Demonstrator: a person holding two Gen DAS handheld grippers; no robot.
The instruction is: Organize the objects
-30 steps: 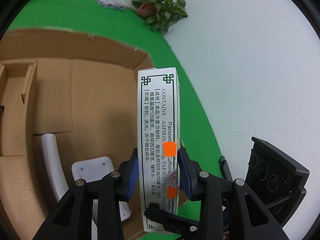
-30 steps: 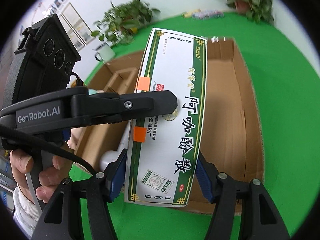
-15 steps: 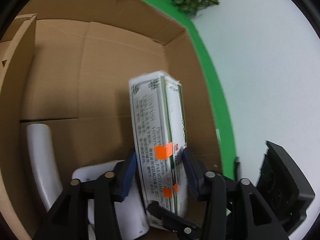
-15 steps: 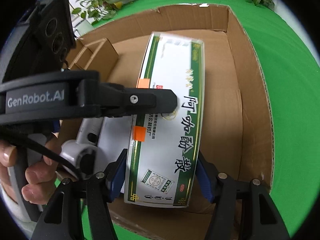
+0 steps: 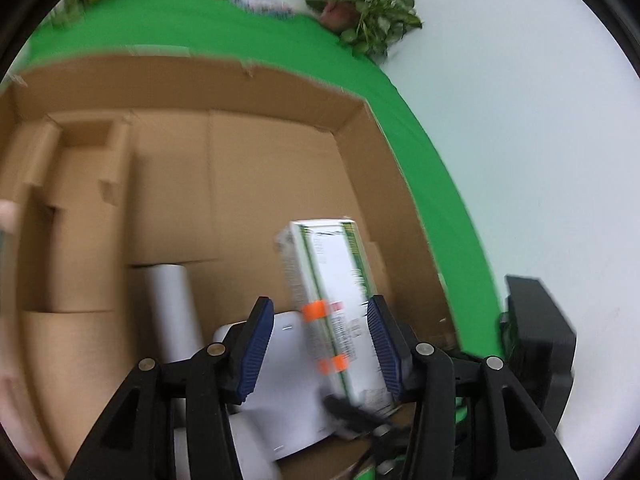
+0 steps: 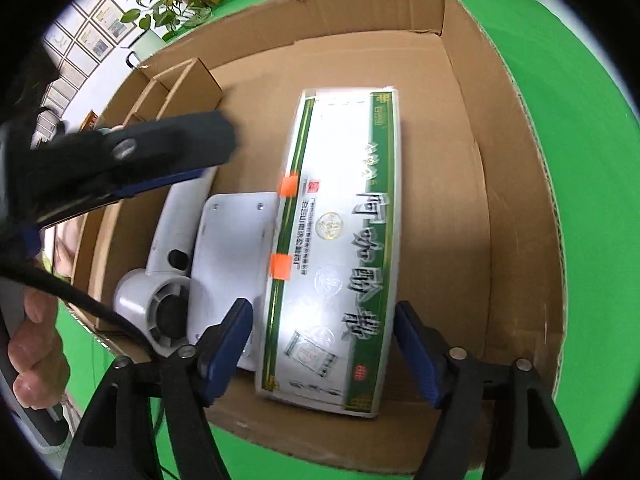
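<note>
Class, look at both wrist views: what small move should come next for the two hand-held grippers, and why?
Probably lift both clear. The green-and-white medicine carton already lies in the brown cardboard box, beside a white plastic appliance; the right hand-held gripper and left hand-held gripper are opening, pads off it.

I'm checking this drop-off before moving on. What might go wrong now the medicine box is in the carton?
1. The medicine box leans on the white device, so it may slide or tip.
2. The right gripper, jaws opening, straddles the box and could snag it when lifted.
3. The left gripper, also opening, sits close and might nudge it.
</note>
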